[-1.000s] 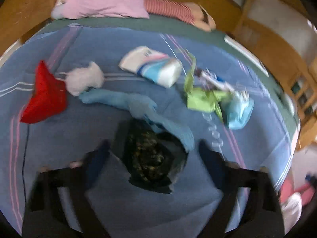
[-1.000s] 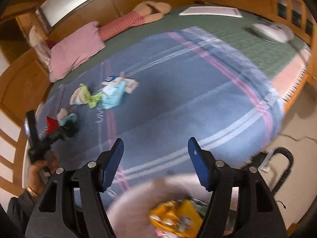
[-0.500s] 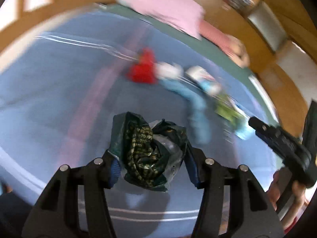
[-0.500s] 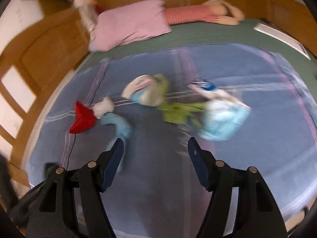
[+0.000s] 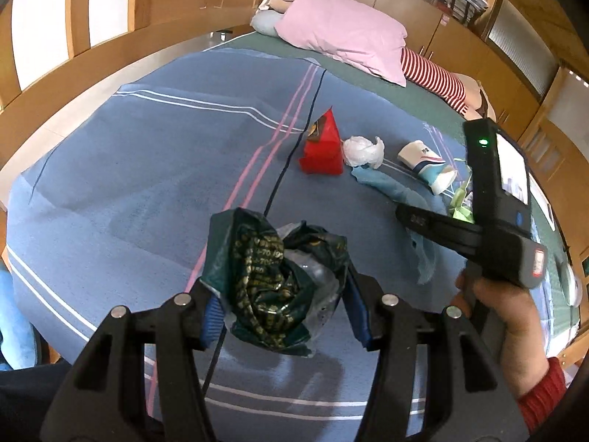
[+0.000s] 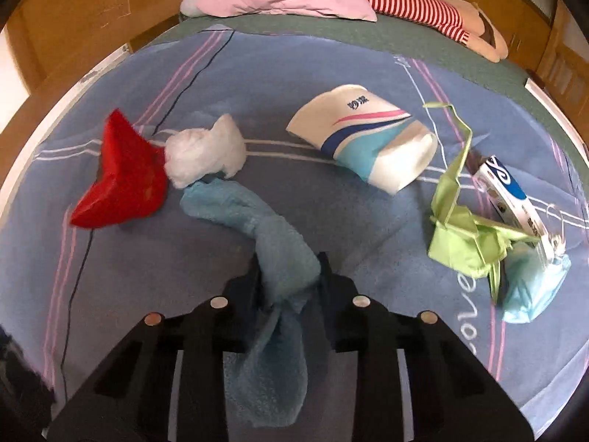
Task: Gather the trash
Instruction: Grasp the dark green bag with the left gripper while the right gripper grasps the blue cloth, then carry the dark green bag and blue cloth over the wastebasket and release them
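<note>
Left gripper (image 5: 281, 309) is clamped on a crumpled dark green wrapper (image 5: 274, 276), held up over the blue blanket (image 5: 147, 169). Right gripper (image 6: 291, 276) is pinching the light blue cloth (image 6: 257, 221), which trails across the blanket toward the white wad (image 6: 204, 154) and red wrapper (image 6: 123, 176).

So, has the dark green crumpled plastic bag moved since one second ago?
Yes. The dark green crumpled plastic bag, then on the blue blanket, is now lifted off it in the left gripper.
</note>
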